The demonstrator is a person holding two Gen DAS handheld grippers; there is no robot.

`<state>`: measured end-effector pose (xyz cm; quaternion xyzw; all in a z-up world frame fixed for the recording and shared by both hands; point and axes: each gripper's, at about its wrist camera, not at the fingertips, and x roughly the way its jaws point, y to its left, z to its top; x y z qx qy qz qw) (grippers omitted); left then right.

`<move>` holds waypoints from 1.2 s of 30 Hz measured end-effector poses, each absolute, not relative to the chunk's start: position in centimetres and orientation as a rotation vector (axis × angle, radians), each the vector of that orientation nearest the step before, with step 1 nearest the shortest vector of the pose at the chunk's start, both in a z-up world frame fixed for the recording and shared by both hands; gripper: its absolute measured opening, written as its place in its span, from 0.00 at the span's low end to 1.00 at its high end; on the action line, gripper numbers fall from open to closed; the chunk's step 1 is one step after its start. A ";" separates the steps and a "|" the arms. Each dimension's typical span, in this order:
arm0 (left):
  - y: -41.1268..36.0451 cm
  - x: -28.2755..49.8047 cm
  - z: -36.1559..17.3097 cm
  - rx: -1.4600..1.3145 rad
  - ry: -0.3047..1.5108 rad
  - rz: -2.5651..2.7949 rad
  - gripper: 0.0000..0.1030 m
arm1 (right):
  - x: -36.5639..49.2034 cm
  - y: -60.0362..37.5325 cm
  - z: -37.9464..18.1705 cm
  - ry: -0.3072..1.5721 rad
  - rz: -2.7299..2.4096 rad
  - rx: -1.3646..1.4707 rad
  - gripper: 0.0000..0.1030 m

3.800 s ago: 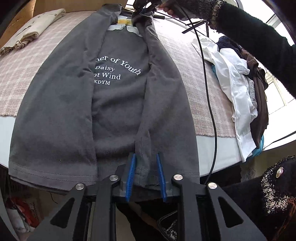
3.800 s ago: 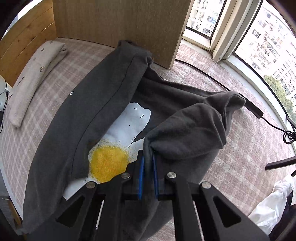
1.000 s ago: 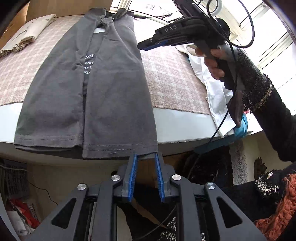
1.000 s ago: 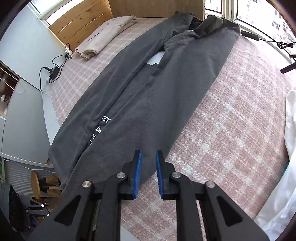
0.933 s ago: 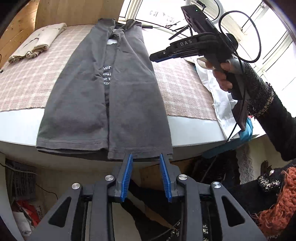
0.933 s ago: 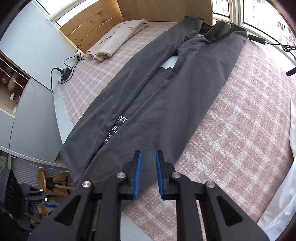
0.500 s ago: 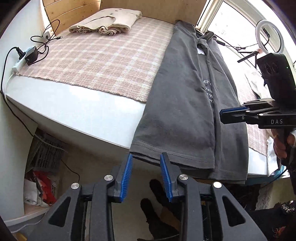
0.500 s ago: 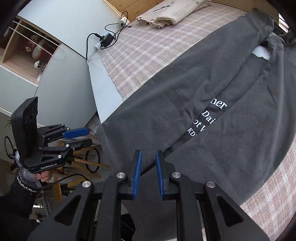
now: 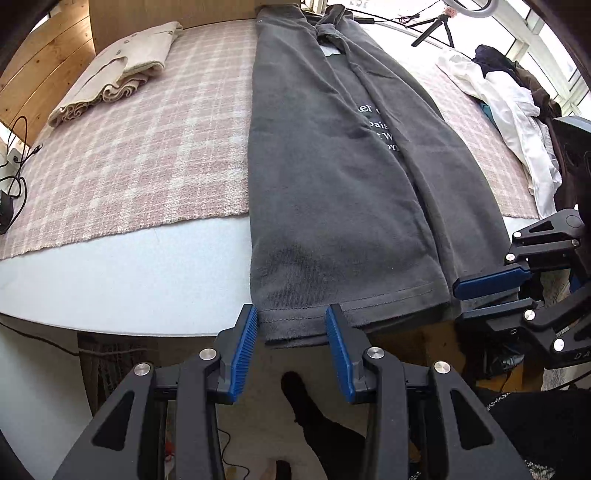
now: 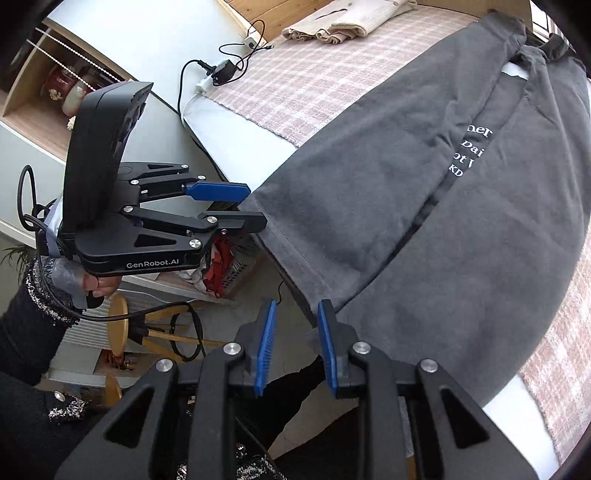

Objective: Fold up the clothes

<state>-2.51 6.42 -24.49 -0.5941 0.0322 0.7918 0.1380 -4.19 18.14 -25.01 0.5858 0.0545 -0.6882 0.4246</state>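
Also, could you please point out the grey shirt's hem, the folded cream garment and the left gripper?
grey shirt (image 9: pixel 347 301): left wrist view, on the stitched hem.
folded cream garment (image 9: pixel 122 79): left wrist view, on its top layer.
left gripper (image 9: pixel 291 345): left wrist view, midway between the blue fingertips.

A pink plaid cloth covers most of the white counter, stopping short of its near edge. A folded cream garment lies on the cloth at the far left corner, by a wooden wall. A heap of white and dark clothes sits on the far right side. A tripod stands beyond the counter by the window. A power strip with charger and cables lies at the counter's left end. Below the counter stand a wooden stool and a basket with red items. A shelf on the left wall holds jars.
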 end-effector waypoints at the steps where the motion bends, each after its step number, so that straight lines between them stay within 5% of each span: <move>1: 6.7 -2.6 -24.5 -1.696 0.119 2.262 0.36 | -3.8 18.0 -25.2 0.137 -1.753 1.475 0.23; 16: 8.0 -3.4 -25.5 -1.579 0.346 2.093 0.36 | -2.9 15.4 -26.0 0.306 -2.016 1.513 0.31; 19: 7.9 -3.7 -25.5 -1.566 0.340 2.094 0.26 | -3.0 15.2 -26.1 0.323 -2.013 1.509 0.31; 21: 7.6 -4.0 -25.5 -1.563 0.330 2.105 0.11 | -2.9 14.9 -26.2 0.360 -2.022 1.506 0.16; 24: 7.4 -4.4 -25.5 -1.564 0.308 2.089 0.06 | -3.5 15.2 -26.2 0.278 -2.009 1.530 0.07; 36: 8.0 -3.8 -25.4 -1.550 0.413 2.019 0.05 | -2.1 14.9 -27.1 0.287 -1.906 1.599 0.05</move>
